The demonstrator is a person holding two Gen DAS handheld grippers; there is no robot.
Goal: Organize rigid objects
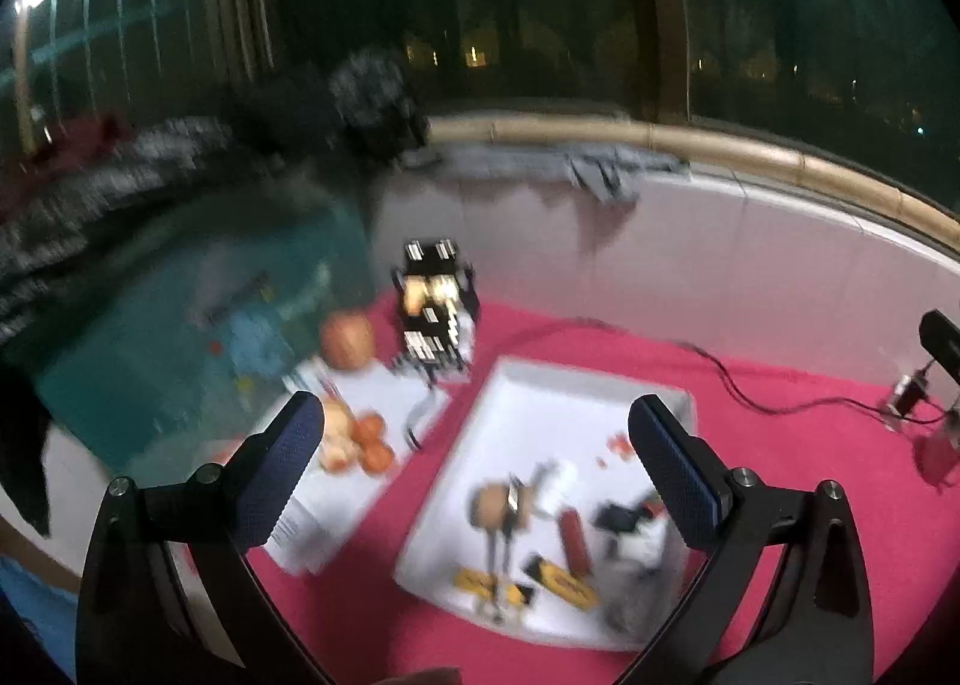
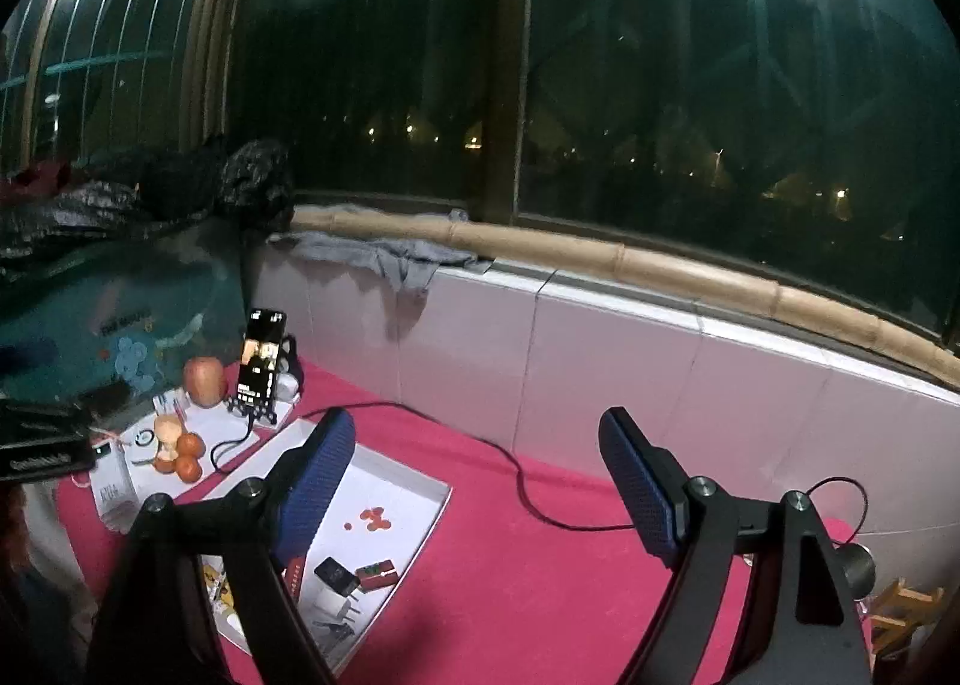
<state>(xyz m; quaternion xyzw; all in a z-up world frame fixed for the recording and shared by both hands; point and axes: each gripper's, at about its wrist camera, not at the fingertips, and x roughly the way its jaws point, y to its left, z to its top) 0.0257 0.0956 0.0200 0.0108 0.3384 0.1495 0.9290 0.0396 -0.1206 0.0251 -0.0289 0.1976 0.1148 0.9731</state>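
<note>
Below the left gripper [image 1: 480, 457], whose blue-padded fingers [image 1: 282, 469] stand wide apart with nothing between them, a white tray [image 1: 540, 415] lies on the pink cloth [image 1: 780, 481] of the worktop. Its small rigid objects sit in the near half, in the gap between the two fingers but well beneath them: a round brown piece [image 1: 493, 505], a red bar [image 1: 574, 542], two yellow-and-black blocks [image 1: 561, 580] and a black part [image 1: 618, 520]; motion blur hides finer detail. Left of the tray a second white board [image 1: 384, 397] carries an apple [image 1: 346, 340], some small oranges [image 1: 375, 442] and a phone on a stand [image 1: 435, 313] with its screen lit.

The right gripper [image 2: 474, 481] is likewise spread wide and empty, held over the pink cloth to the right of the tray. From its camera the tray's far corner shows behind the left finger [image 2: 315, 487], with tiny red bits [image 2: 372, 518], a black part [image 2: 336, 574] and a red block [image 2: 377, 572] on it. A black cable [image 2: 522, 487] crosses the cloth between the fingers. Behind runs a tiled ledge [image 2: 600, 337] with a grey rag [image 2: 390, 256] under dark windows.
</note>
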